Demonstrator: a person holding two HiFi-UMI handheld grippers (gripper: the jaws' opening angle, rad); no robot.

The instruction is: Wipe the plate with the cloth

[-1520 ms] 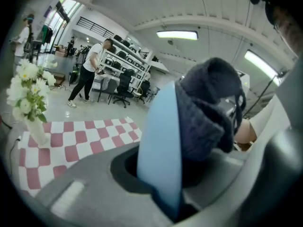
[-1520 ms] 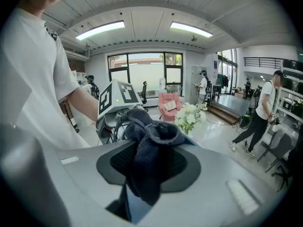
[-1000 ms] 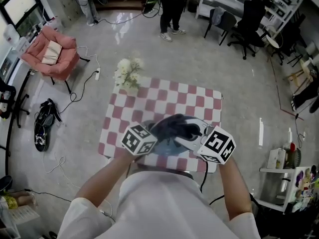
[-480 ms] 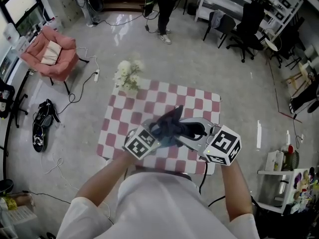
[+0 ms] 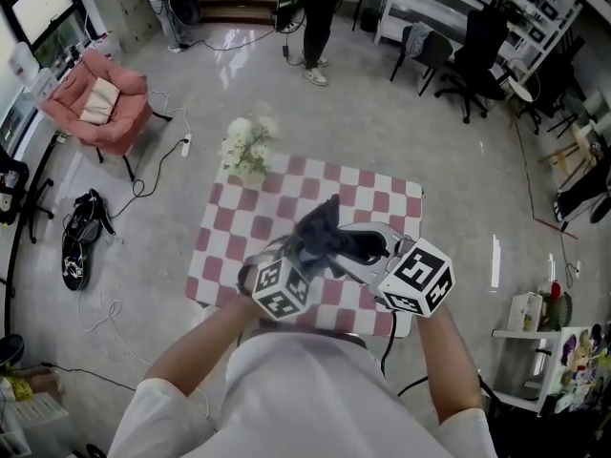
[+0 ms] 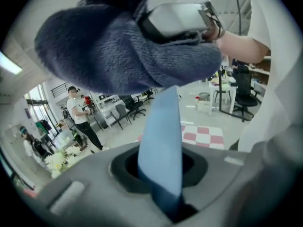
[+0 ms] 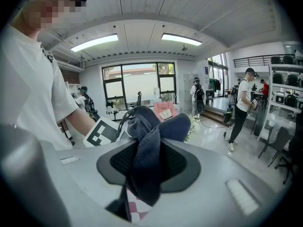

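A person in a white shirt held two grippers over the near edge of a red-and-white checked table (image 5: 382, 194), low in the centre of the head view. The left gripper (image 6: 162, 186) was clenched on a pale blue plate (image 6: 161, 131), which stood edge-on and upright in its jaws and rose up the middle of the left gripper view. A dark blue-grey cloth (image 6: 128, 51) lay draped over the plate's upper rim and filled the top of that frame.

The right gripper (image 7: 142, 188) grasped the same cloth, a thick fold of it pinched in its jaws at the centre of the right gripper view and bunched into a knot above them. A sliver of the checked table showed below the fold. The marker cube (image 7: 102, 132) of the left gripper sat just beside the cloth, at centre left.

From the head view the cloth formed a dark heap between the two grippers, with one corner pointing up the frame; the plate beneath it could hardly be made out there.

White flowers (image 5: 246, 143) stood at the table's far left corner. A pink armchair (image 5: 100, 103) sat at upper left, black office chairs (image 5: 468, 46) at upper right, and a standing person (image 5: 320, 17) at top centre.
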